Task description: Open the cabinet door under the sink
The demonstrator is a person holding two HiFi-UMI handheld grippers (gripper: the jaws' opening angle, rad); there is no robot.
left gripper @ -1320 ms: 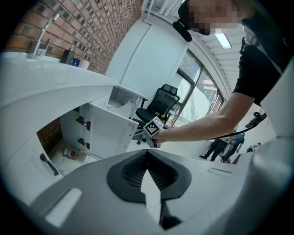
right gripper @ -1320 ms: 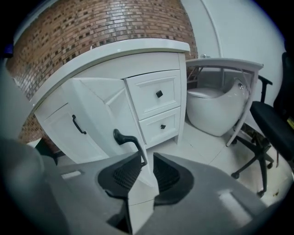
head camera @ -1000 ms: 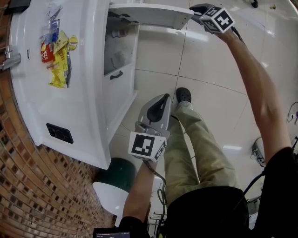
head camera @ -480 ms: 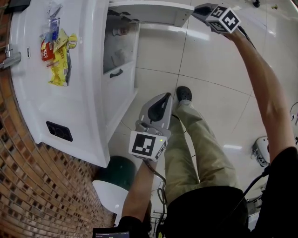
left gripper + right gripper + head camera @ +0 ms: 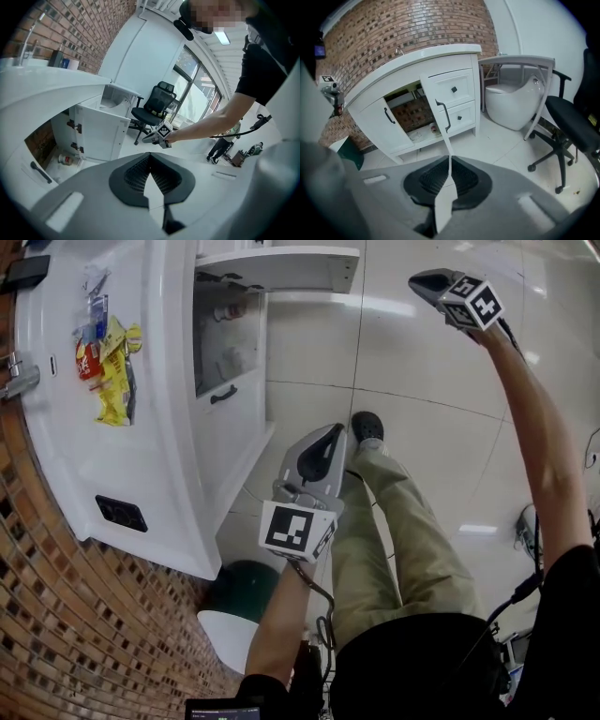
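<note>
In the head view, the door (image 5: 281, 268) was seen swung open at the cabinet's (image 5: 234, 418) far corner, with the right gripper (image 5: 424, 280) held clear of it. In the left gripper view, the left gripper (image 5: 150, 174) was kept idle, its jaws together and empty. In the right gripper view, the jaws had just been closed on nothing, the opening apparently done.

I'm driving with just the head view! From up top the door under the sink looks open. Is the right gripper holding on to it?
Observer: No. In its own view the right gripper has just been closing its jaws. They're together with nothing between them, apart from the open door.
Operator: What's beside that door?
Observer: Two white drawers, each with a small dark knob.
Operator: And further along?
Observer: What looks like a white toilet on the floor.
</note>
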